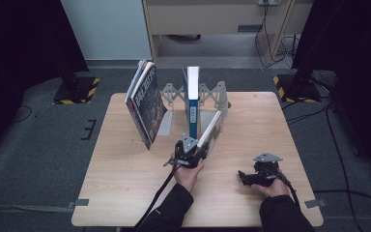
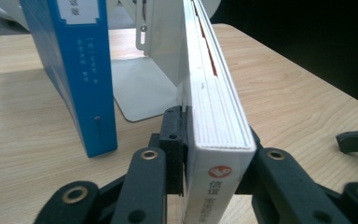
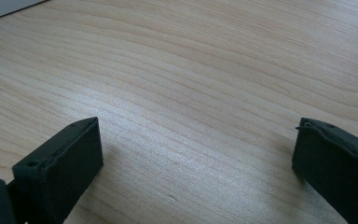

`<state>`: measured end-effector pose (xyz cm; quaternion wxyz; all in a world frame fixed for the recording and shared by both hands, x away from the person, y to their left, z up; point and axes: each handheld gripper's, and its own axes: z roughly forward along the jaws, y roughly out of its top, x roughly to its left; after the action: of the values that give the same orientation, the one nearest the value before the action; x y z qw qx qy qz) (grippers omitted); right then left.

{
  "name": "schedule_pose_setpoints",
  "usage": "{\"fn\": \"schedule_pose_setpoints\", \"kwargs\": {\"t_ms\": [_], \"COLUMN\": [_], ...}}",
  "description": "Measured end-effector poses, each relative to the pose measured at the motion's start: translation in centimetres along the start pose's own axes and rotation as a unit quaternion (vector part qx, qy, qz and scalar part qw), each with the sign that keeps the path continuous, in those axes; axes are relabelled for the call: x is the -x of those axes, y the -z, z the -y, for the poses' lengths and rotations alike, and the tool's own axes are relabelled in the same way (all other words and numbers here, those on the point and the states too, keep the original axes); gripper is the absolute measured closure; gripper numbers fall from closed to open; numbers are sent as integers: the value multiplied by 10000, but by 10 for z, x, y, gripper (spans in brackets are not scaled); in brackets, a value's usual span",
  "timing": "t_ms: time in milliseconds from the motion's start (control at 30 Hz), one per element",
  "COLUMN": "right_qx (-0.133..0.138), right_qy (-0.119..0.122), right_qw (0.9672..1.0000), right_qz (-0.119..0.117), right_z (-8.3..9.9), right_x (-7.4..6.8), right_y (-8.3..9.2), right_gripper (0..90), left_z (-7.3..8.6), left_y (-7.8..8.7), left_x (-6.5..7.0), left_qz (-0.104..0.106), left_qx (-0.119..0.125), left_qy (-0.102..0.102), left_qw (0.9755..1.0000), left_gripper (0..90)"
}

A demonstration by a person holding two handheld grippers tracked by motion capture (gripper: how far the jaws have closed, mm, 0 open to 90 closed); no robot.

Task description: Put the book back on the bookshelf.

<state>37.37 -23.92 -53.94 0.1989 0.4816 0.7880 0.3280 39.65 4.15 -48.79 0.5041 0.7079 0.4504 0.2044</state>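
Bare table (image 1: 125, 183) front; blue book (image 1: 192, 104) and bookend (image 2: 144, 88) crowd back.

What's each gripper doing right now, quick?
Left gripper: jaws shut on the white book, which leans against the metal bookend.
Right gripper: jaws open, holding nothing, over the table.

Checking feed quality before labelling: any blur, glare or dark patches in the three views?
High view: soft and low in detail, corners nearly black, table evenly lit. Left gripper view: white book sharp near the left gripper, blue book legible, top right black. Right gripper view: wood grain crisp, soft shadows beside the right gripper, no glare.
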Motion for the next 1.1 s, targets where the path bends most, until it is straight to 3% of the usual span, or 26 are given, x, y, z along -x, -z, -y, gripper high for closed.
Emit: {"fn": "schedule_pose_setpoints", "kwargs": {"t_ms": [133,267,467,600,767,967,1100], "right_qx": [0,-2,-8,-9,-10,-12,-12], "right_qy": [-2,-5,-17,-15,-16,-18,-17], "right_qw": [10000,10000,10000,10000,10000,10000,10000], "right_qz": [-3,-2,5,8,8,6,6], "right_z": [0,0,0,0,0,0,0], "right_x": [0,0,0,0,0,0,0], "right_y": [0,0,0,0,0,0,0], "right_gripper": [18,18,16,16,15,15,15], "left_z": [0,-1,-6,-16,-23,-26,-24], "left_y": [-7,-10,-9,-11,-16,-24,-31], "left_x": [-3,-2,-1,-3,0,0,4], "left_qz": [16,-115,-149,-135,-431,-504,-551], "left_qx": [-182,-242,-56,17,107,132,128], "left_qy": [86,11,16,141,29,118,52], "left_qw": [9998,9996,9999,9998,9990,9986,9984], "left_gripper": [682,737,748,748,748,747,744]}}
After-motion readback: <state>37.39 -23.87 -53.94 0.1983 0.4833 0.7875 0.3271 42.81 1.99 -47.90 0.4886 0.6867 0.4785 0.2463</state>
